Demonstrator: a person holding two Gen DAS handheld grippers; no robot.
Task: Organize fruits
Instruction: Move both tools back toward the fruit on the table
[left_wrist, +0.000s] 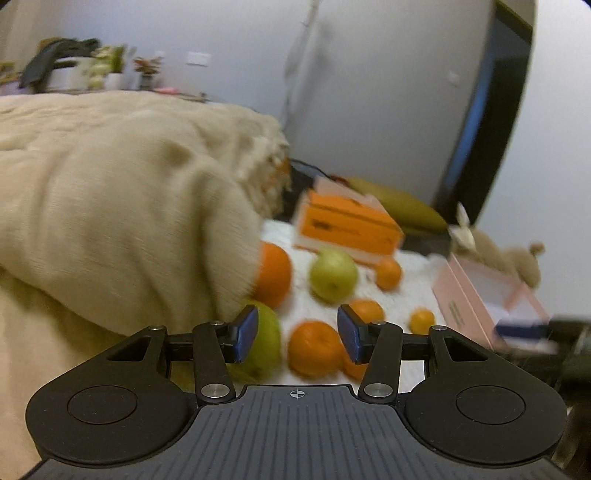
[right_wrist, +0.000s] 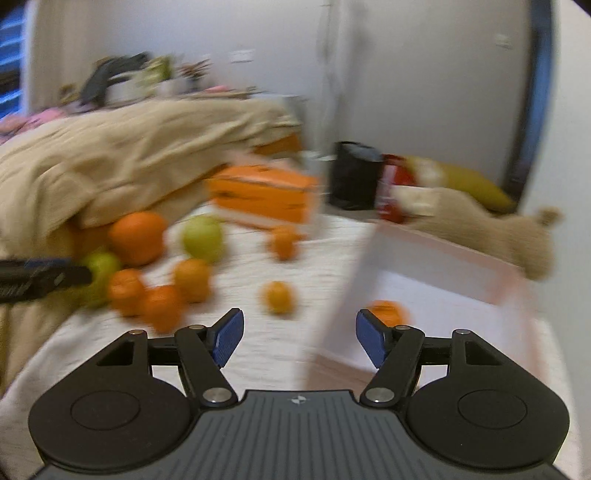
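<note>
A: Left wrist view. The left claw (left_wrist: 297, 334) stands open, nothing between the pads. Fruit lies scattered on the white rug (left_wrist: 413, 269): a green apple (left_wrist: 333, 275) further off, a large orange (left_wrist: 274, 275) at the edge of the beige blanket (left_wrist: 110, 206), a mandarin (left_wrist: 316, 349) just ahead of the pads. The picture is blurred.

B: Right wrist view?

A: The right claw (right_wrist: 299, 338) is open too and empty. The pink box (right_wrist: 436, 295) sits to its right with one orange fruit (right_wrist: 386, 312) already inside; the rest lies loose to the left.

B: Advice for the step?

A: Judgement only: steady the hand first, centre one mandarin between the pads, close gently so it doesn't roll, and keep clear of the neighbouring fruit.
</note>
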